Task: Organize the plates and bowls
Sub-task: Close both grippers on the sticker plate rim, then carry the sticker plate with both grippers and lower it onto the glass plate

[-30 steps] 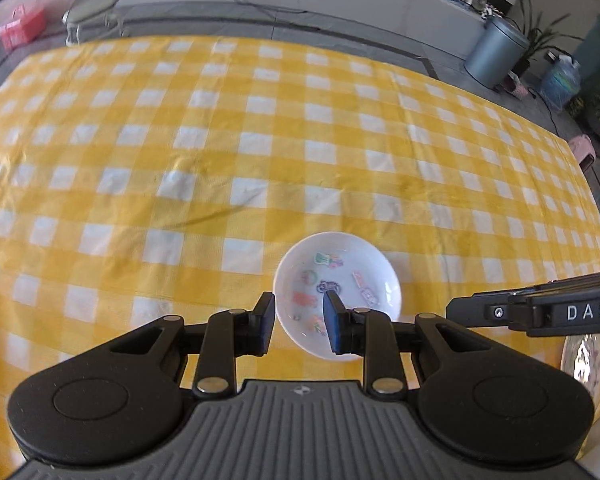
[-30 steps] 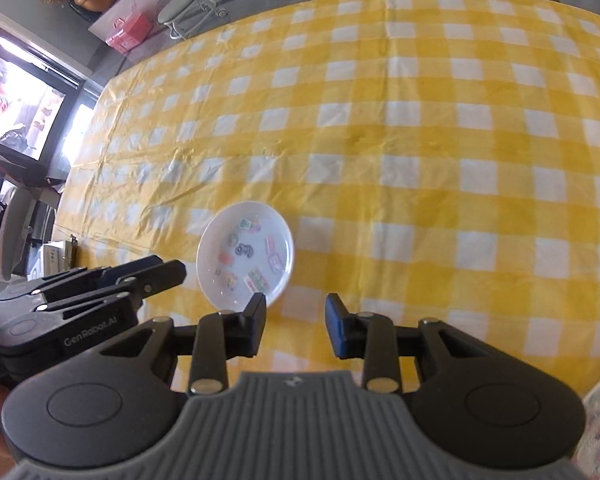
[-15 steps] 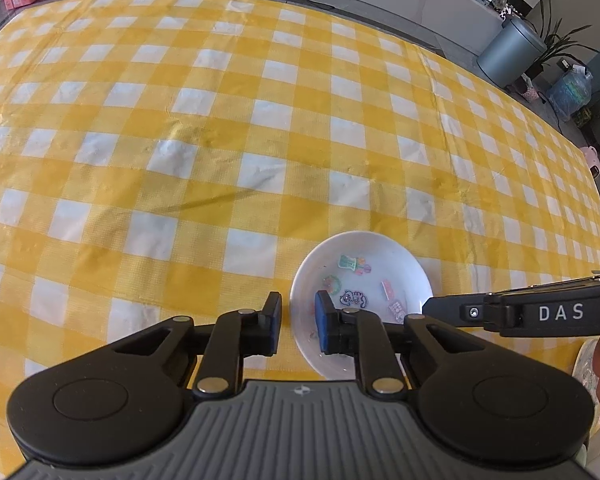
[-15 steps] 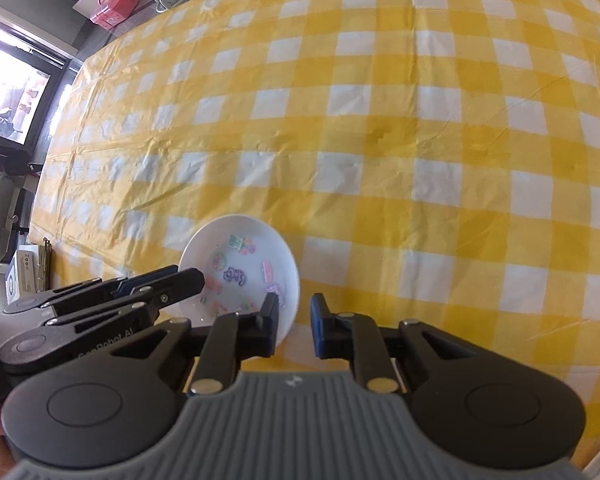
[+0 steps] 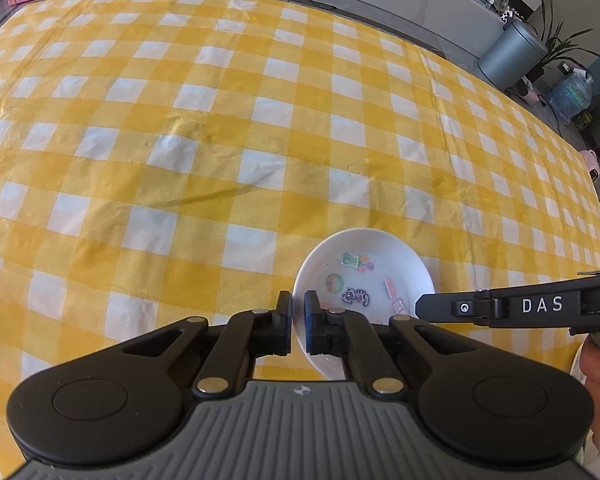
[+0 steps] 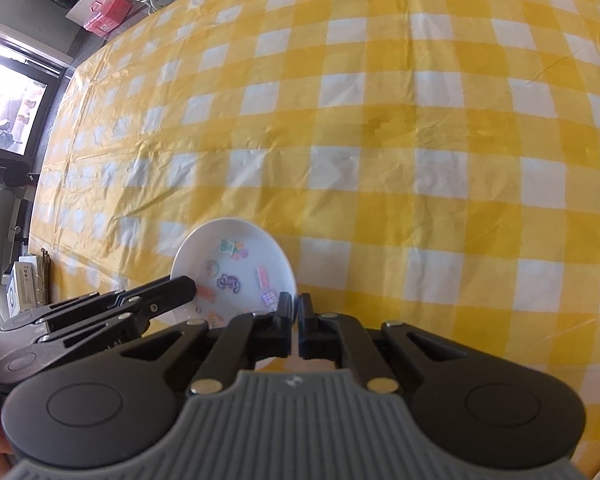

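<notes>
On the desk (image 5: 148, 128), covered by a yellow-and-white checked tablecloth (image 6: 420, 128), sits a small white plate (image 5: 380, 252) printed with little coloured cartoon stickers, near the front edge.

The left hand-held gripper (image 5: 298, 322) has its 2 fingers drawn nearly together across the plate's left rim, 1 finger outside the rim and 1 inside, so it is pinching that edge. In the right wrist view the same gripper (image 6: 172, 292) reaches in from the left over the plate's (image 6: 236, 240) near-left rim.

The right hand-held gripper (image 6: 298, 330) is likewise narrowed to a slim gap that straddles the plate's right rim, gripping it. In the left wrist view it (image 5: 422, 306) comes in from the right, marked "DAS", its tip at the plate's right edge.
</notes>
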`<state>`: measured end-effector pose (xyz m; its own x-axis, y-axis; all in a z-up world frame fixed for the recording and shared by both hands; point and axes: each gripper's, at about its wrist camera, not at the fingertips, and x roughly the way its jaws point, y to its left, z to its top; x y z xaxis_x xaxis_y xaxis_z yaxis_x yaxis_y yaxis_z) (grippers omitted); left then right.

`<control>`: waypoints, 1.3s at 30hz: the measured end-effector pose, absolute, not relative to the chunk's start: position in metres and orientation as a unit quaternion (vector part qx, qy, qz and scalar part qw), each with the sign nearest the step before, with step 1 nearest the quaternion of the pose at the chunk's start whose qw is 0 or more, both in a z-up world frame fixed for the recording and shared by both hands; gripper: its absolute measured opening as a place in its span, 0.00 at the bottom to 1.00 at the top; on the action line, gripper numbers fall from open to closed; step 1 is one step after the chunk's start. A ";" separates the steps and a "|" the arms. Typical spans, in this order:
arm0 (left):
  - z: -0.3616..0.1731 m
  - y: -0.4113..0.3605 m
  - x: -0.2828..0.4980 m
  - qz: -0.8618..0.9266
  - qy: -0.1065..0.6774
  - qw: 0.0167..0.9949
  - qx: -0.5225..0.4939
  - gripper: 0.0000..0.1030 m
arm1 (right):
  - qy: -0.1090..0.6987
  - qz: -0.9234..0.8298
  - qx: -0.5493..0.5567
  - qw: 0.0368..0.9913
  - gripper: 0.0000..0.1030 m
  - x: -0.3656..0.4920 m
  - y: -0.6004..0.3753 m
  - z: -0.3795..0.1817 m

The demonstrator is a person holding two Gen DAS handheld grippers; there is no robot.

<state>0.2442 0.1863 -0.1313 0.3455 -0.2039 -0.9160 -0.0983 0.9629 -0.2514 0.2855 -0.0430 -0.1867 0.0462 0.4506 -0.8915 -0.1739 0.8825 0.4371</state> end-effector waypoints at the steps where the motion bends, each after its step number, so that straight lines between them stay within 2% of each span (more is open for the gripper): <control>1: -0.129 0.186 0.243 -0.033 0.569 0.811 -0.133 0.06 | 0.654 0.219 0.107 0.716 0.00 0.285 -0.044 -0.185; 13: -0.077 0.164 0.226 -0.039 0.541 0.829 -0.133 0.05 | 0.613 0.230 0.113 0.747 0.00 0.262 -0.071 -0.130; 26: -0.028 0.066 0.199 -0.083 0.520 0.843 -0.109 0.03 | 0.565 0.200 0.140 0.789 0.00 0.206 -0.178 -0.077; 34: -0.025 -0.019 0.169 -0.124 0.512 0.845 -0.091 0.03 | 0.538 0.161 0.168 0.810 0.00 0.161 -0.273 -0.063; 39: -0.040 -0.063 0.155 -0.153 0.523 0.830 -0.120 0.03 | 0.531 0.125 0.188 0.817 0.00 0.129 -0.333 -0.071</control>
